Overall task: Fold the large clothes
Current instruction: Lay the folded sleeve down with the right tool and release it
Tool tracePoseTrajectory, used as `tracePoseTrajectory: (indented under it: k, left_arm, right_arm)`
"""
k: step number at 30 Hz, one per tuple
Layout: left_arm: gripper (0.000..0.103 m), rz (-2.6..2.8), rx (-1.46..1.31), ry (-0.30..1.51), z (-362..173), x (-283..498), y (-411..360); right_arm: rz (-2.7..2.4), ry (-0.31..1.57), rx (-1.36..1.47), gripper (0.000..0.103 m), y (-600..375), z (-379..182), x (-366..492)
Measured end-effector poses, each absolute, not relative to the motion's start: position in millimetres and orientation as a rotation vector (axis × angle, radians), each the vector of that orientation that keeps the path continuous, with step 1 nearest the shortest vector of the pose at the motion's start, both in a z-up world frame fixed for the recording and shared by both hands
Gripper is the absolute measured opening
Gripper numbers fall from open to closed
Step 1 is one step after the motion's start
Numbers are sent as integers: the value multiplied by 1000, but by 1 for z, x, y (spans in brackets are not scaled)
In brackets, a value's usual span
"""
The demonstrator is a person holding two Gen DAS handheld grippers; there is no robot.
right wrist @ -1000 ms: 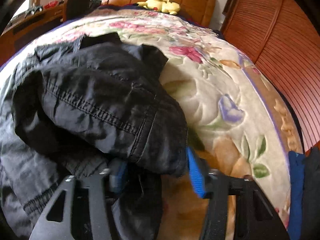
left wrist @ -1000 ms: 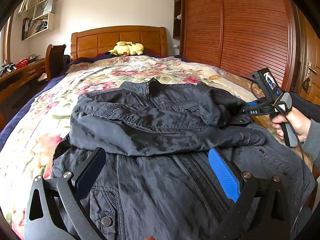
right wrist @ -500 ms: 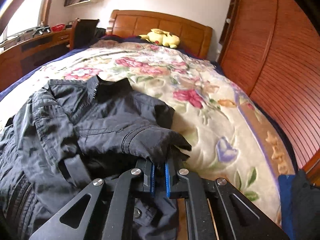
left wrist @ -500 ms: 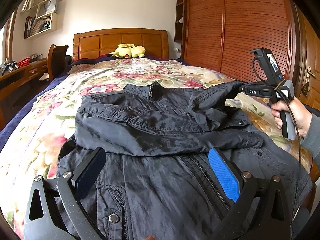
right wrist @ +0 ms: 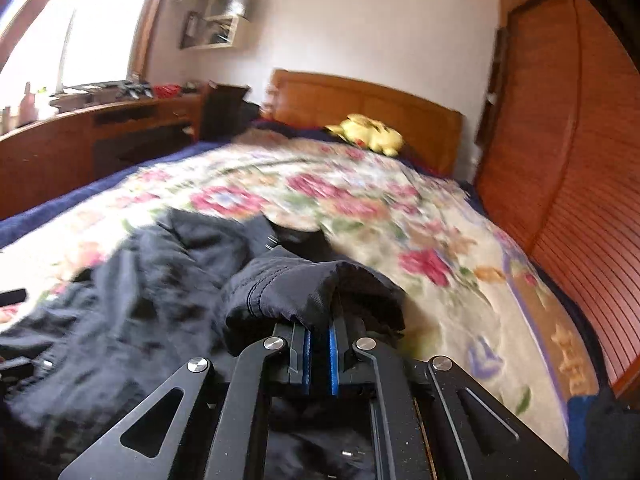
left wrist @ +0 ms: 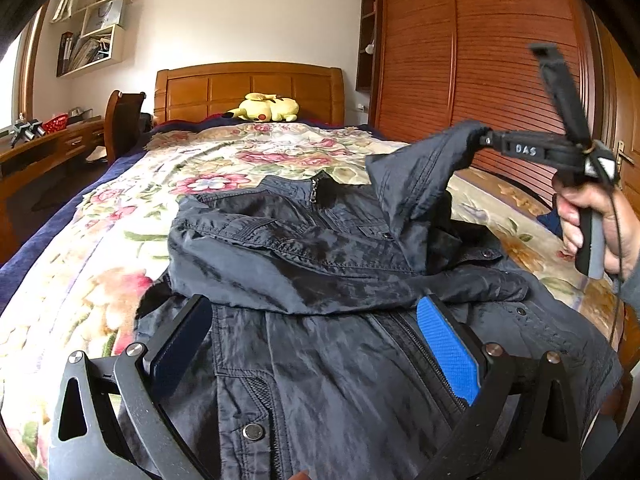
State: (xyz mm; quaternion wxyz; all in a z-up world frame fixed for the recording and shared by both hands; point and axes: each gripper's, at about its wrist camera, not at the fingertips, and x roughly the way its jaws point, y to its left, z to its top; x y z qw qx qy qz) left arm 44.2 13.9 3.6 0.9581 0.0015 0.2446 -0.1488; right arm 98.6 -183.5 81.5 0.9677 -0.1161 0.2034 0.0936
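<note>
A: Left wrist view?

B: Dark jacket (left wrist: 320,264) spread on the floral bedspread (left wrist: 120,240) of the bed (left wrist: 248,88), collar toward the headboard, one sleeve already folded across the chest. Left hand-held gripper (left wrist: 316,344) low over the jacket's lower front, jaws wide apart, nothing between them, blue pad (left wrist: 448,348) beside the zipper. On the right, right hand-held gripper (left wrist: 484,140) raised above the bed in a hand (left wrist: 592,220), pinching the sleeve cuff (left wrist: 460,136), sleeve hanging from it down to the jacket body.

A: Right wrist view?

B: Blurred. Right hand-held gripper (right wrist: 320,340) with jaws nearly together, clamped on the sleeve cuff (right wrist: 304,292), dark cloth bunched over the fingertips. Rest of the jacket (right wrist: 140,300) lying on the left part of the bedspread (right wrist: 420,240). Yellow plush toy (right wrist: 368,136) by the headboard, wooden wardrobe (right wrist: 580,160) along the right.
</note>
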Motion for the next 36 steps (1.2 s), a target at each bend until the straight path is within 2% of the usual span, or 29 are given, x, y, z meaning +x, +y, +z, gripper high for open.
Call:
tracePoseTrajectory:
  k: [9,18,26,35,36]
  left_arm:
    - [103,-263,-17,469,13,37,37]
    - [103,-228,-23,463,11,32,58]
    - [103,-221,-20,468,7,37,60]
    - [103,-218,-12,475,5,38,58]
    - [103,-218,-11,474,5,38,58]
  right_arm:
    - [352,354,-255,6,-131,95,50]
    - [380,476,-266,6,-113,64,45]
    - [400,583,-233,6,-109,61,77]
    - [455,659,-203,6,-108,43,69]
    - [452,667,-205,9,-110,39,67]
